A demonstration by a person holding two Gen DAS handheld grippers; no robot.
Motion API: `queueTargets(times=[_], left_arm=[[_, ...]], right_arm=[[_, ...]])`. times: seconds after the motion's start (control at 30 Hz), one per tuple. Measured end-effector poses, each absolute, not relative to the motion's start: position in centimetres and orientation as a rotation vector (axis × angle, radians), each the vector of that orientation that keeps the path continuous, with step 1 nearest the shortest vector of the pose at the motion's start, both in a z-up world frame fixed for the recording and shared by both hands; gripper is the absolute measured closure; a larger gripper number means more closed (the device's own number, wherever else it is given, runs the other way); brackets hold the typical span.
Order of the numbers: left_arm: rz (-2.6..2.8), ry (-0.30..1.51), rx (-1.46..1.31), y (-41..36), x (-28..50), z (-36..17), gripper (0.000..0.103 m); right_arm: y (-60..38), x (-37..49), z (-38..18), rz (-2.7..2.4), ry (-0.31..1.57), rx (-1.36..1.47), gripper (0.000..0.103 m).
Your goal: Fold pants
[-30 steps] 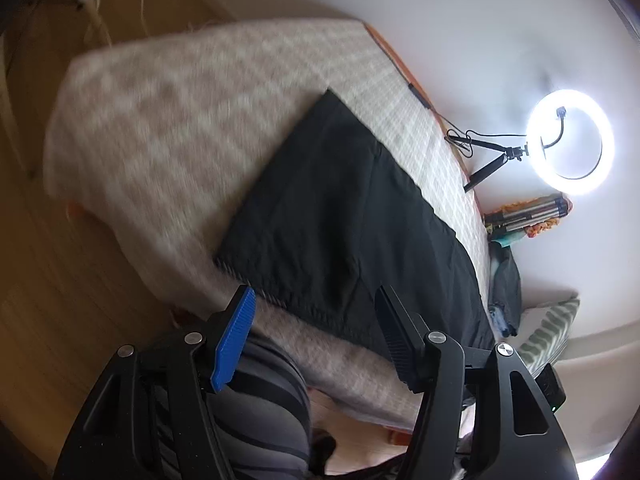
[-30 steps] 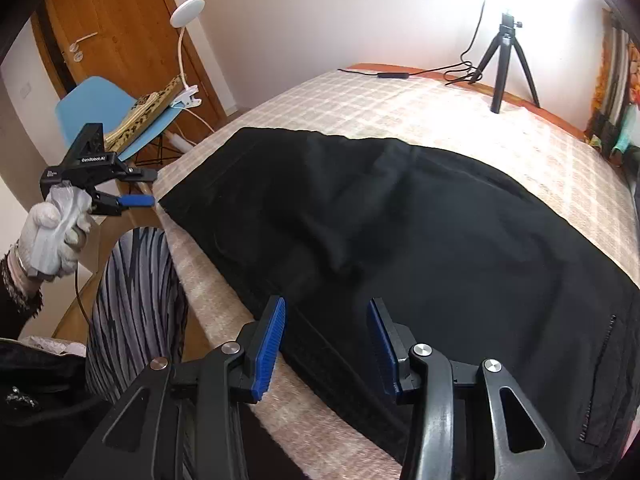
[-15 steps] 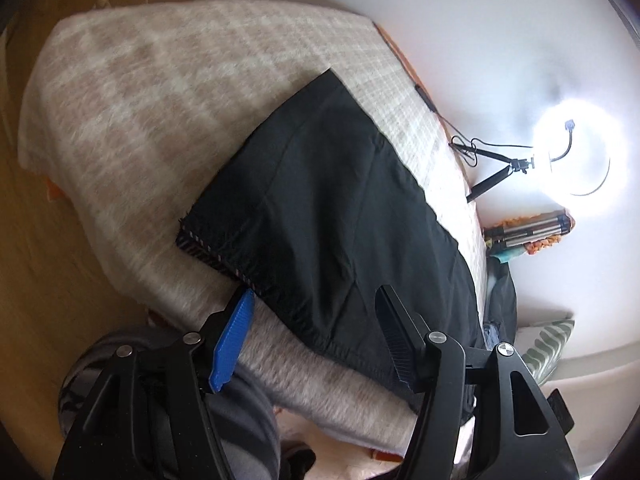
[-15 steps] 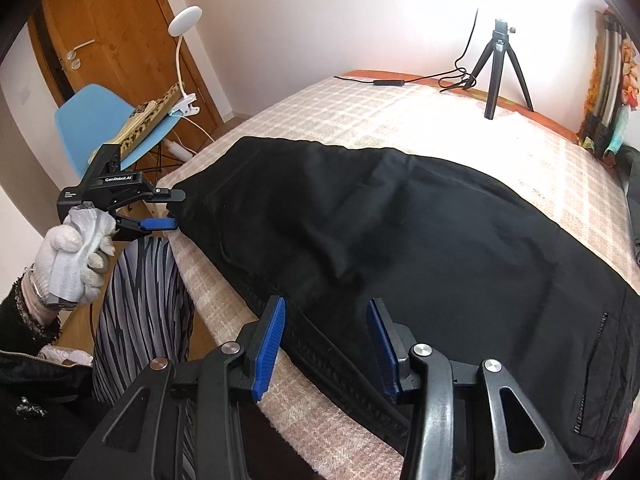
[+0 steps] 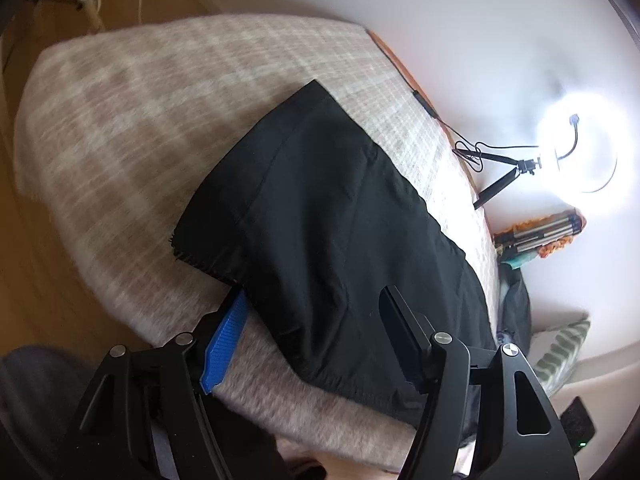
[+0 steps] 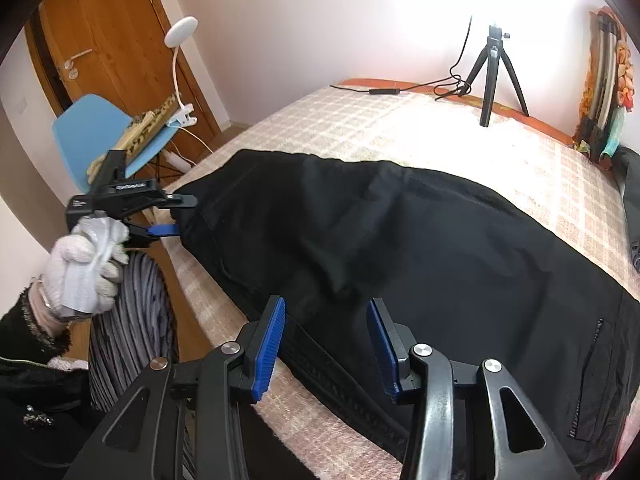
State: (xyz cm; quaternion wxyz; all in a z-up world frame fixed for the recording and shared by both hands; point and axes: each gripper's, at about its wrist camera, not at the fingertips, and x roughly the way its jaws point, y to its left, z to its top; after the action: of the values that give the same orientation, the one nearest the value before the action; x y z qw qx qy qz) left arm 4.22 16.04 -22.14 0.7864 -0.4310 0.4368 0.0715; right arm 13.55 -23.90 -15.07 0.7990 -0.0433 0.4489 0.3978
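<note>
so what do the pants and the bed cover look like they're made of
Pants: black woven cloth, matte, apparently thin, since it drapes in soft creases.
Bed cover: a fuzzy, wool-like blanket in beige and white checks, with a napped matte surface. The exact fibre cannot be told.

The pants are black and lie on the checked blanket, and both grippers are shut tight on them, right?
Not quite. The black pants do lie on the checked blanket, but both wrist views show the left gripper and right gripper open, jaws apart around the near edge.
</note>
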Motion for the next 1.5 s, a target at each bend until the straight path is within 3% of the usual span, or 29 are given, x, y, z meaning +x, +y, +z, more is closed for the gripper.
queueTargets(times=[0.07,0.17,0.23,0.27,0.3,0.33,0.5,0.8,1.03,1.33,1.5], left_arm=[[0.159,0.896,-0.925,15.7,4.6,-22.1,0.027],[0.205,0.818,-0.94,15.5,4.7,-22.3,0.027],[0.24,0.77,-0.915,15.4,5.0,-22.6,0.036],[0.253,0.764,-0.898,15.4,5.2,-22.6,0.052],[0.248,0.762,-0.898,15.5,5.4,-22.9,0.074],[0.232,0.774,-0.906,15.6,5.8,-23.3,0.082],[0.197,0.75,-0.745,14.1,6.8,-21.7,0.091],[-0.03,0.729,-0.417,6.4,9.1,-18.2,0.094],[-0.203,0.837,-0.195,-0.9,9.6,-20.4,0.094],[-0.25,0.85,-0.162,-2.6,9.8,-20.7,0.094],[-0.267,0.85,-0.179,-2.5,9.2,-20.7,0.094]], right_arm=[[-23.8,13.4,-15.0,0.856,0.957,-0.097,0.058],[-23.6,13.5,-15.1,0.859,0.963,-0.093,0.058],[-23.4,13.6,-15.3,0.858,0.97,-0.094,0.058],[-23.3,13.5,-15.3,0.857,0.969,-0.097,0.058],[-23.2,13.4,-15.2,0.858,0.968,-0.099,0.058],[-23.2,13.2,-15.2,0.859,0.966,-0.101,0.058],[-24.1,13.1,-15.4,0.832,0.971,-0.095,0.058],[-26.5,15.4,-17.2,0.771,1.033,0.032,0.058],[-28.5,19.1,-19.4,0.798,1.104,0.345,0.043],[-26.4,24.4,-21.9,0.883,1.17,0.658,0.03],[-24.1,26.9,-23.5,0.887,1.218,0.741,0.029]])
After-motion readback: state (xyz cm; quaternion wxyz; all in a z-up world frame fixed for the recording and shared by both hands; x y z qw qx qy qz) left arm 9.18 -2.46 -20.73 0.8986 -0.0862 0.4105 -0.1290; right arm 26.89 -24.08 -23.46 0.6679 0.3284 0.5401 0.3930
